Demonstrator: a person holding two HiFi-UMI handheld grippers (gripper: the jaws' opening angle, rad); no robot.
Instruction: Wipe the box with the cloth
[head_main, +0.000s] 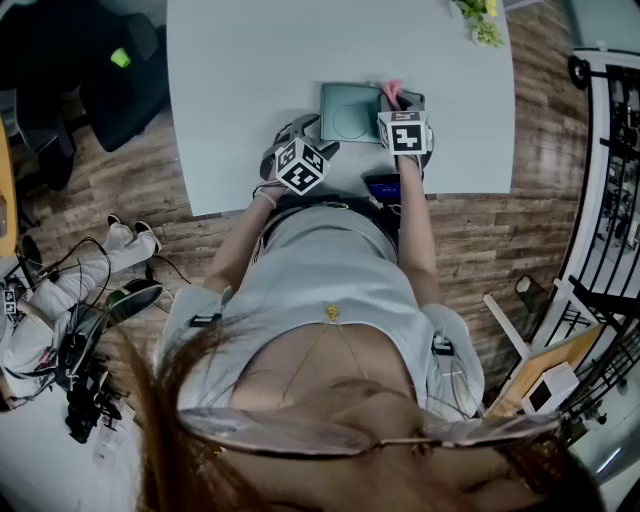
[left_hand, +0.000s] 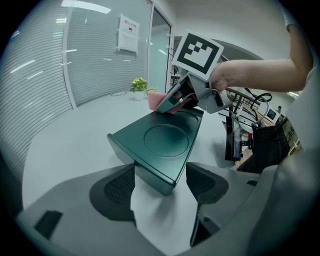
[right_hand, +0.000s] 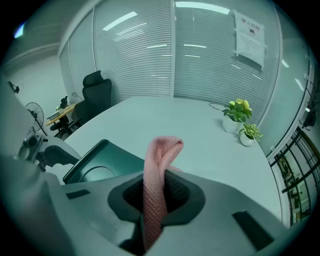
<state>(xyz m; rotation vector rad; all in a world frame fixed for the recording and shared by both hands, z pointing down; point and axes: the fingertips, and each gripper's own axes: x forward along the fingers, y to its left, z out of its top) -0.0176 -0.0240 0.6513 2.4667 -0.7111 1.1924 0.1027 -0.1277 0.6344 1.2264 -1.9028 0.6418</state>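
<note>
On the pale table (head_main: 250, 60), from the head view, the dark green box (head_main: 348, 115) lies flat near the person's edge, and both grippers are right at it. The left gripper (head_main: 312, 138) is at its near left corner. The right gripper (head_main: 400, 100) is over its right edge, with the pink cloth (head_main: 391, 91) poking out ahead.

Over to the left gripper view: jaws spread, the box's near corner sitting between the pads. One pad is close against its side and a sliver of table shows by the other, so it's bracketing, not squeezing. Across the lid, the right gripper brings the cloth to the far corner; touching or just above, I can't tell.

Right gripper view now: jaws clenched on the cloth, a folded loop standing up beyond the pads. The box sits low to the left, with two potted plants (right_hand: 239, 120) well back.

My read is that the wipe is under way. To do it well, lay that loop flat on the lid and sweep in overlapping passes across the round recess. Go light so the box doesn't skid, and let the left jaws close on that corner to brace it
</note>
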